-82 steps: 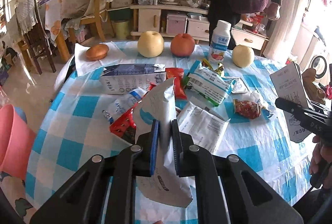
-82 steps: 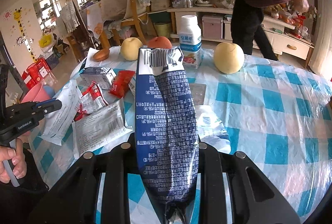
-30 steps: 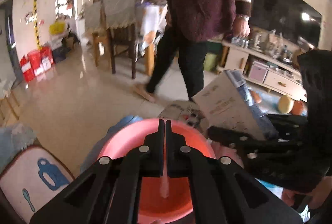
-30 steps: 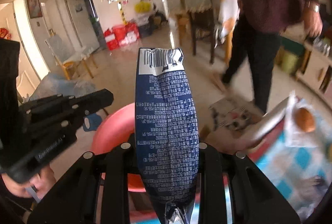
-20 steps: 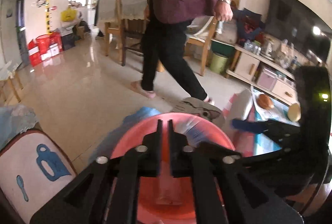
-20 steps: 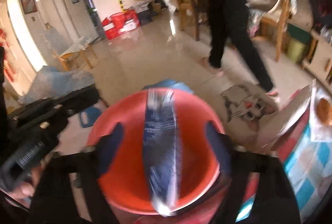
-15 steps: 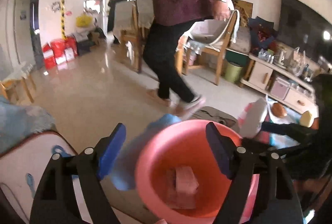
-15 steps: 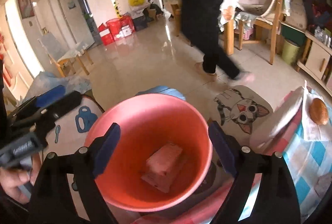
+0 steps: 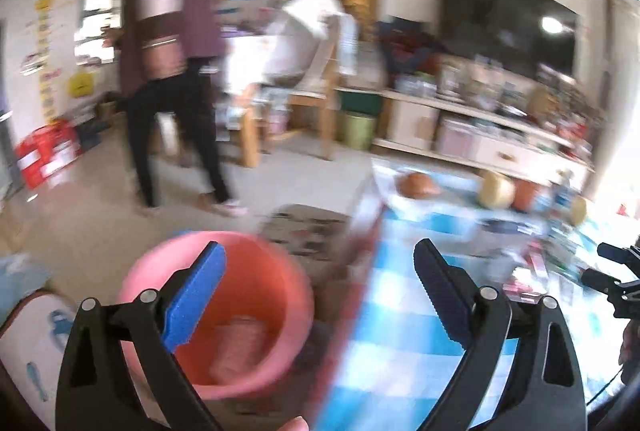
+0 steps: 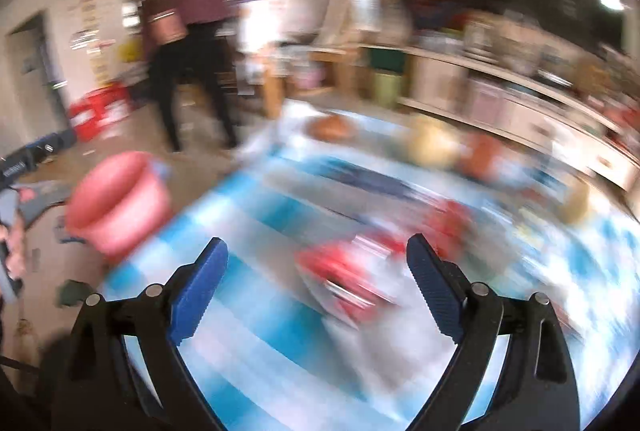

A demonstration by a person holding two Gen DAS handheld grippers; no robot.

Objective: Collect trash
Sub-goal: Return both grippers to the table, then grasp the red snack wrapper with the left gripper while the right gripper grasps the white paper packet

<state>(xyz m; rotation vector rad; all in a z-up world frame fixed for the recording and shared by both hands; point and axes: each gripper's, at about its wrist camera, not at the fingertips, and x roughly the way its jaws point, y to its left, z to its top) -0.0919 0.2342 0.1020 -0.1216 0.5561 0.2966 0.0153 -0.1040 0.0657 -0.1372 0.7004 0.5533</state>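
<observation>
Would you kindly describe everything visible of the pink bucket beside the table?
The pink bucket is a round, open-topped tub that looks like plastic, standing upright on the floor beside the edge of the blue-checked table. Something pale and boxy lies at its bottom, too blurred to identify. The open left gripper frames it without touching.

Left wrist view over pink bucket (image 9: 216,315), right wrist view over checkered table (image 10: 280,343), both sharing both

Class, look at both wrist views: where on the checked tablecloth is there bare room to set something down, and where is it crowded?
Bare cloth lies along the near edge of the checked tablecloth, just ahead of the open right gripper, left of the red wrapper. Beyond that it is crowded: blurred wrappers, then fruit along the far edge. The pink bucket stands on the floor.
</observation>
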